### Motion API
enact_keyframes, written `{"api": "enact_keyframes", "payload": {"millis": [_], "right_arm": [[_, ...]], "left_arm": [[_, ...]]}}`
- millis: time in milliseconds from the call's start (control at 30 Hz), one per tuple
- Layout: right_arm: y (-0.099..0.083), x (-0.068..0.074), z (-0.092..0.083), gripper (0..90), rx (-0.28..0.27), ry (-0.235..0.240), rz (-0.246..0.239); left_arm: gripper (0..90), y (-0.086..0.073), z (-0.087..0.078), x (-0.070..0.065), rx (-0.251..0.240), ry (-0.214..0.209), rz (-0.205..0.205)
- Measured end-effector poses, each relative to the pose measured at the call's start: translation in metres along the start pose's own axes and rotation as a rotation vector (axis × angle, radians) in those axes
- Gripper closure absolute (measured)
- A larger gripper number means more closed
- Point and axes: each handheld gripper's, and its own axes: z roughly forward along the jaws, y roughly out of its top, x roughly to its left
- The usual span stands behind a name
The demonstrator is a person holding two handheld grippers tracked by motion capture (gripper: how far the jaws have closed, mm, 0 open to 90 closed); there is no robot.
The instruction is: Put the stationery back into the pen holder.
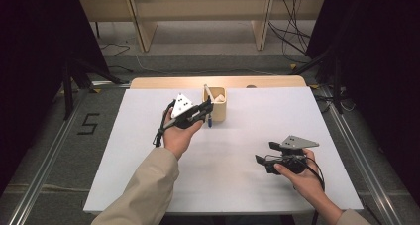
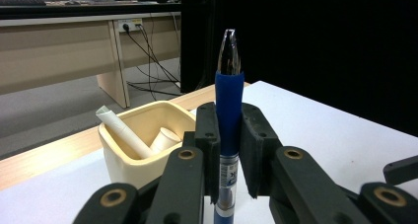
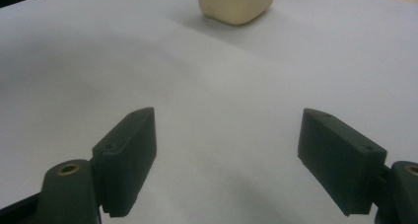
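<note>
Because the pen [image 2: 228, 130] is slim, rigid and light, it is judged to need only a modest squeeze, and it is currently clamped upright between the jaws of the left gripper [image 2: 229, 150], just beside the cream holder [image 2: 129, 157] at the far middle of the desk [image 1: 148, 136]. The hold is taken on the blue rubber sleeve, which is likely the least slippery part; the clear plastic barrel below and the glossy tip above are expected to slide more easily. A rolled white paper [image 2: 123, 130] is seen leaning inside the holder, so some room is taken up there. The right gripper [image 3: 226, 165] is held low over bare desk nearer the person, its jaws spread wide with nothing between them.
</note>
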Motion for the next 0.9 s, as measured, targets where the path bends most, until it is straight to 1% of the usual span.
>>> {"api": "enact_keyframes", "payload": {"millis": [67, 100, 133, 200, 233, 433, 467, 500, 600, 667, 700, 800, 833, 867, 900], "right_arm": [[0.0, 0.0, 0.0, 23.6, 0.001, 0.001, 0.001], [0.0, 0.0, 0.0, 23.6, -0.001, 0.001, 0.003], [-0.001, 0.0, 0.0, 23.6, -0.001, 0.002, 0.003], [-0.001, 0.0, 0.0, 23.6, 0.001, 0.003, 0.003], [-0.001, 0.0, 0.0, 23.6, 0.008, 0.001, 0.0], [-0.003, 0.0, 0.001, 23.6, 0.007, 0.005, -0.003], [-0.003, 0.0, 0.0, 23.6, 0.013, 0.005, 0.001], [-0.003, 0.0, 0.001, 23.6, 0.01, 0.007, -0.003], [-0.004, 0.0, 0.001, 23.6, 0.011, 0.009, -0.005], [-0.004, 0.0, 0.001, 23.6, 0.011, 0.011, -0.006], [-0.004, 0.0, 0.001, 23.6, 0.015, 0.009, -0.004], [-0.005, 0.0, 0.001, 23.6, 0.013, 0.007, 0.001], [-0.005, 0.0, 0.001, 23.6, 0.012, 0.008, 0.002], [-0.005, 0.0, 0.001, 23.6, 0.011, 0.008, 0.005], [-0.005, 0.0, 0.001, 23.6, 0.002, 0.012, 0.007]], "left_arm": [[79.7, 0.001, 0.001, 0.001, 0.002, 0.001, 0.003], [79.8, 0.002, 0.001, 0.001, -0.003, 0.001, -0.003], [79.8, 0.002, 0.002, 0.001, -0.003, 0.004, 0.0], [79.8, 0.003, 0.002, 0.003, -0.005, 0.006, -0.006], [79.7, 0.003, 0.003, 0.004, -0.003, 0.01, -0.001], [79.7, 0.003, 0.005, 0.008, -0.002, 0.022, -0.008], [79.7, 0.004, 0.006, 0.009, 0.0, 0.025, -0.001], [79.7, 0.005, 0.006, 0.009, -0.003, 0.026, -0.008], [79.7, 0.008, 0.008, 0.011, -0.001, 0.03, 0.003], [79.7, 0.01, 0.01, 0.013, -0.009, 0.037, -0.003], [79.7, 0.011, 0.01, 0.014, -0.004, 0.041, 0.004], [79.7, 0.012, 0.012, 0.016, -0.002, 0.049, 0.008], [79.7, 0.012, 0.013, 0.016, -0.008, 0.052, 0.001], [79.7, 0.013, 0.013, 0.017, -0.006, 0.054, 0.008], [79.7, 0.013, 0.013, 0.018, -0.007, 0.054, 0.006]]}}
